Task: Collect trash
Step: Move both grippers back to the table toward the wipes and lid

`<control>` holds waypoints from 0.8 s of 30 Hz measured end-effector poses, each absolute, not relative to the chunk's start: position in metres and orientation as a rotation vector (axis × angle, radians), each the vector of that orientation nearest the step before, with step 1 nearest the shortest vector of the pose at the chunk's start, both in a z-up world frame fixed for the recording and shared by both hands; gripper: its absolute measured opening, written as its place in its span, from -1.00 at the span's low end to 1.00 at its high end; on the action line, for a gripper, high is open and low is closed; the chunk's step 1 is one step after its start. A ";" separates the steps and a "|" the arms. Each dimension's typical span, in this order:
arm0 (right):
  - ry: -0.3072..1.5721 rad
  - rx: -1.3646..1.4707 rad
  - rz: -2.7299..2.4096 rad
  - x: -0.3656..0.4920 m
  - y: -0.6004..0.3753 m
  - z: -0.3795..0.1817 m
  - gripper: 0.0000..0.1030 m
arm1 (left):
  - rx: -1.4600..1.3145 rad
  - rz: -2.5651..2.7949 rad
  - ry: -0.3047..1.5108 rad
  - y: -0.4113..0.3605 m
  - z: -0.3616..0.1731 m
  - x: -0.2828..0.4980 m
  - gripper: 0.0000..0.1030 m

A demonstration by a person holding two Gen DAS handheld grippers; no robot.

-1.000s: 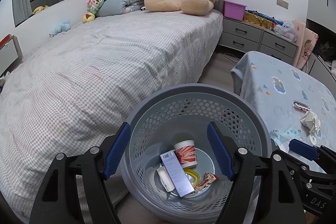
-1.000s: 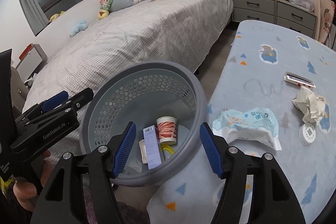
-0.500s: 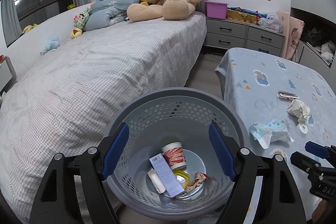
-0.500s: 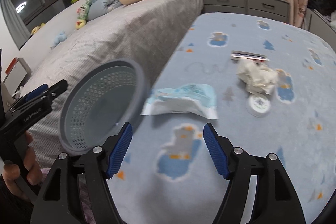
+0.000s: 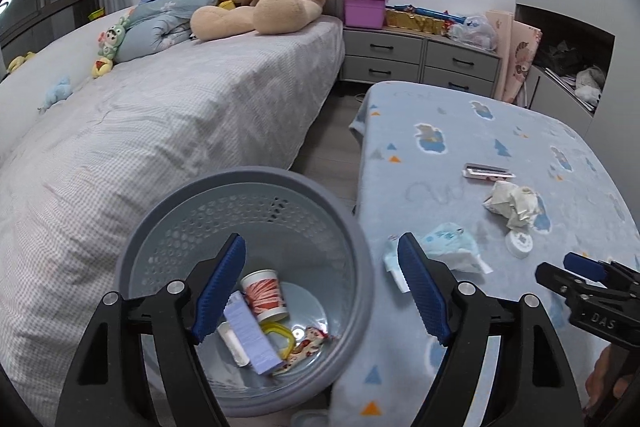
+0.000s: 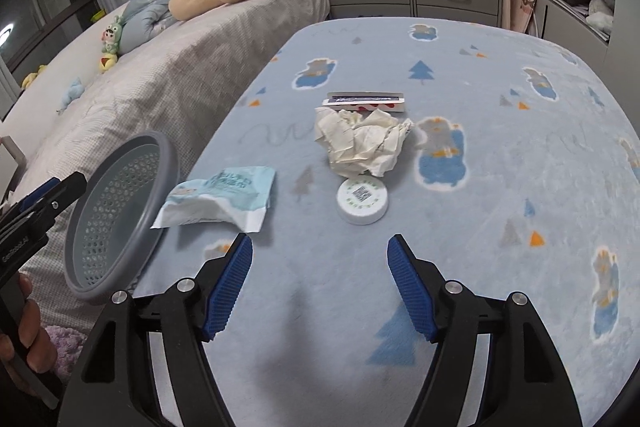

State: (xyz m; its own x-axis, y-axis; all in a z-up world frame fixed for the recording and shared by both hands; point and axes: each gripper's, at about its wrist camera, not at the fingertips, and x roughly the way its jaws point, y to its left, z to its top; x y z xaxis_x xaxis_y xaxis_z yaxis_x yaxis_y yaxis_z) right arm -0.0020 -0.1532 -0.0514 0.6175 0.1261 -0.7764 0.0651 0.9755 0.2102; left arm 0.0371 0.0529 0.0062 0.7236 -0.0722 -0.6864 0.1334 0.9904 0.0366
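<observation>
- Trash left to collect lies on the blue blanket-covered table (image 6: 460,227): a wet-wipe packet (image 6: 218,201) at the edge nearest the basket, a crumpled paper wad (image 6: 362,141), a white round lid (image 6: 362,201) just in front of the wad, and a flat wrapper strip (image 6: 364,100) behind it.
- Both tongs stand with jaws spread and nothing between them: the right gripper (image 6: 320,283) hovers over bare blanket short of the lid, and the left gripper (image 5: 322,287) hangs above the grey basket (image 5: 180,203).
- By my reading, the step in hand is the reach for another piece; the lid and the packet are nearest.
- That move calls for lowering the right jaws astride the piece, closing, then carrying it to the basket.
- Only the left wrist view shows the basket's contents: a red-and-white cup (image 5: 265,294), a purple box (image 5: 253,339), a yellow ring (image 5: 280,337) and a snack wrapper (image 5: 310,341).
- Only the right wrist view shows the lid's printed code and the strip clearly.
</observation>
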 end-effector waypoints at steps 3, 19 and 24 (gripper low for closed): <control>0.917 0.221 0.034 0.008 -0.159 -0.057 0.33 | 0.085 -0.129 0.752 0.042 0.004 0.040 0.46; 0.987 0.173 -0.027 0.050 -0.162 -0.090 -0.02 | 0.099 -0.146 0.797 0.033 -0.014 0.050 0.46; 0.972 0.148 -0.061 0.051 -0.163 -0.091 -0.25 | 0.107 -0.148 0.800 0.032 -0.017 0.050 0.46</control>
